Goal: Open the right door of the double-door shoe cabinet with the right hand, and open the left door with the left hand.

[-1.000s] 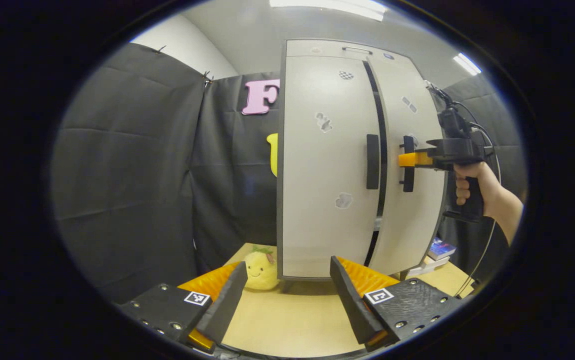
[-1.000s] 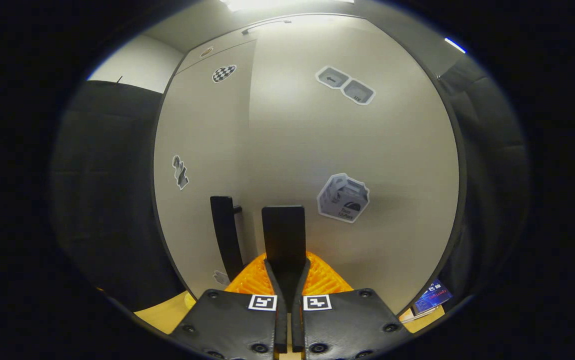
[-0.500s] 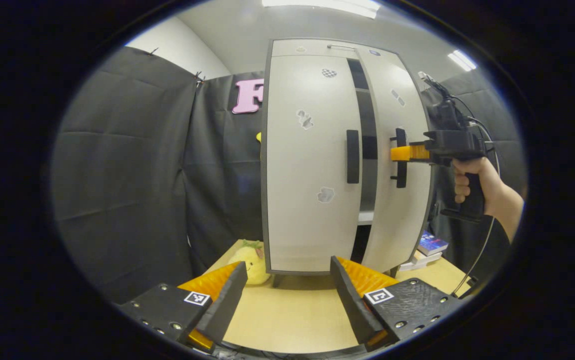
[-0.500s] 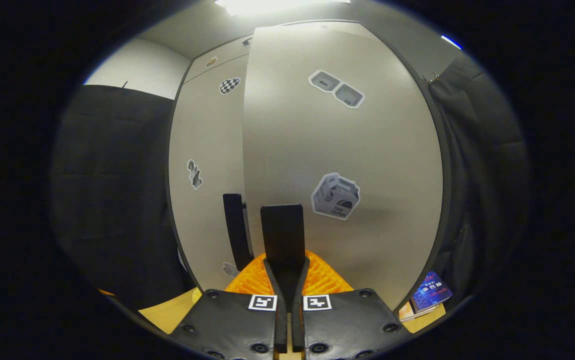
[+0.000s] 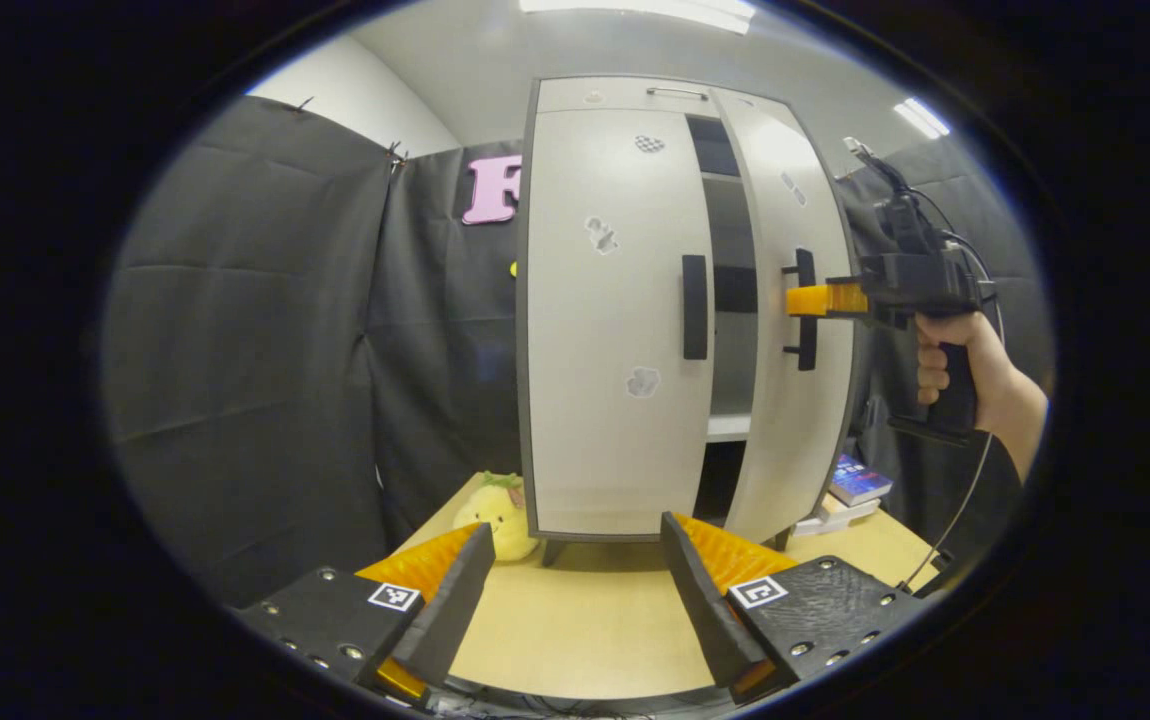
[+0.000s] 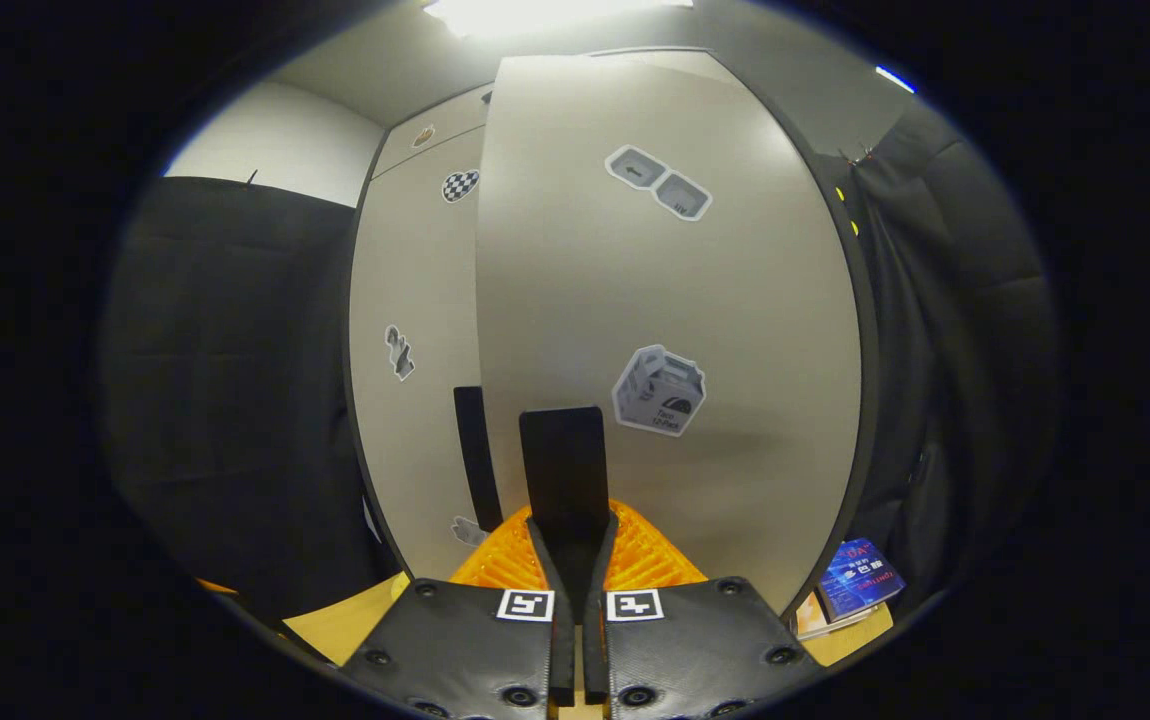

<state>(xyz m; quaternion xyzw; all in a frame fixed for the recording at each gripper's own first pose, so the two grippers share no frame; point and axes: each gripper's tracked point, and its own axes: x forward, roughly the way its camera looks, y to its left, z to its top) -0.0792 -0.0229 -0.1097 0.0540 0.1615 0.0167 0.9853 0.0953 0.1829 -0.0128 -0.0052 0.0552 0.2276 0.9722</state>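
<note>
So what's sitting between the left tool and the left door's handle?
Nothing in the left gripper view: bare tabletop and open air separate the open left tool from the left door handle.

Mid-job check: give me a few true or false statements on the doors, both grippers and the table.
1. The pale grey right door is partly open. True.
2. The right gripper is open beside the black bar handle. False: its fingers are shut on that handle.
3. The left gripper grips the left door's black handle. False: it is open, short of the cabinet.
4. A yellow plush toy sits on the wooden table by the cabinet. True.
</note>
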